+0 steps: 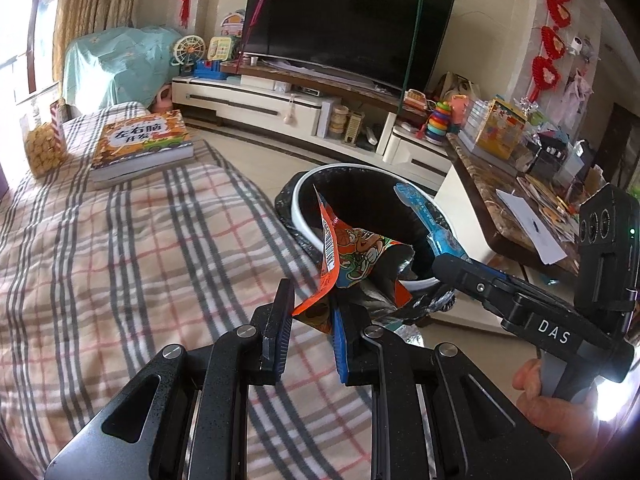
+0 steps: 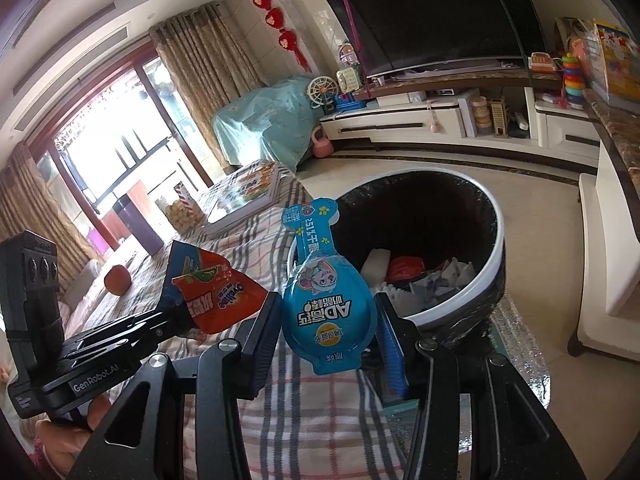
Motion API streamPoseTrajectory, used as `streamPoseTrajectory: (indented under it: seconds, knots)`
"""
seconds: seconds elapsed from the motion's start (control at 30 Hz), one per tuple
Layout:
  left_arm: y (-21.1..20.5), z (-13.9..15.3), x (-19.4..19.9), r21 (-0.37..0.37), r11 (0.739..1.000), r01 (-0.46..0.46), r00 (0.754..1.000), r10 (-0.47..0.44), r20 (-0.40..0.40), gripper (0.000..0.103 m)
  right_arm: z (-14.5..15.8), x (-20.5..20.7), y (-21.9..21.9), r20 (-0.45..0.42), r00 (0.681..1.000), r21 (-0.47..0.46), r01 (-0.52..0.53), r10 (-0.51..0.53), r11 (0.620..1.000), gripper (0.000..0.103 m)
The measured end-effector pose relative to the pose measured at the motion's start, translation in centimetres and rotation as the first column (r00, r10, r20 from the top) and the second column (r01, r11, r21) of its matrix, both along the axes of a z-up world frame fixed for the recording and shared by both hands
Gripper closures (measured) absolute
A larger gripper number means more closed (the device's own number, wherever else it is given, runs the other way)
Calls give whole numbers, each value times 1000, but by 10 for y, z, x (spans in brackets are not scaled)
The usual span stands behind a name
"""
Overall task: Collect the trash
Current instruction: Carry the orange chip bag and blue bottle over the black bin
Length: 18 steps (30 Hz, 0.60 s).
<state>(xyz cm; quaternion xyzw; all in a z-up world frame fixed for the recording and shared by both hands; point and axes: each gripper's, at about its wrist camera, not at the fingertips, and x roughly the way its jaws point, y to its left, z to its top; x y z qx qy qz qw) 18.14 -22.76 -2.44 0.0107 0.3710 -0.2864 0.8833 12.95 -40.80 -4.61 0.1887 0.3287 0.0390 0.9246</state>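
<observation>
Both tools are carrying trash right now. The left tool (image 1: 310,322) is pinching an orange snack wrapper (image 1: 344,256) with its jaws nearly closed, and the right tool (image 2: 326,330) is holding a blue paddle-shaped candy pack (image 2: 326,300) at a medium gap, pads on both edges. Just ahead of both tips the trash bin (image 2: 494,240) is sitting on the floor beside the bed (image 1: 120,264), black liner in, some scraps already at the bottom. My guess is the wrappers are heading for the drop. To do it well, I'd be getting each tip fully past the white rim before letting go, since light wrappers flutter and could be landing on the blanket. The two tools are crowding each other, so going one at a time helps. Further off: a book (image 1: 142,146) on the bed, a cluttered bench (image 1: 500,184) to the right of the bin, then the TV (image 1: 344,24)
</observation>
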Motion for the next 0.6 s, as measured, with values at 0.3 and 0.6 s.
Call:
streamPoseTrajectory:
  seconds: [0.3,0.6]
  knots:
    - [-16,3,6,-2,1000,20,1000,-20,-1,86,1,3,-15,-4,1000,2,17,-17,1000,56]
    - [-32,4,11,5,999,38,999,-38,4,86,3,9,-28,-10,999,-5,30,-31,1000,56]
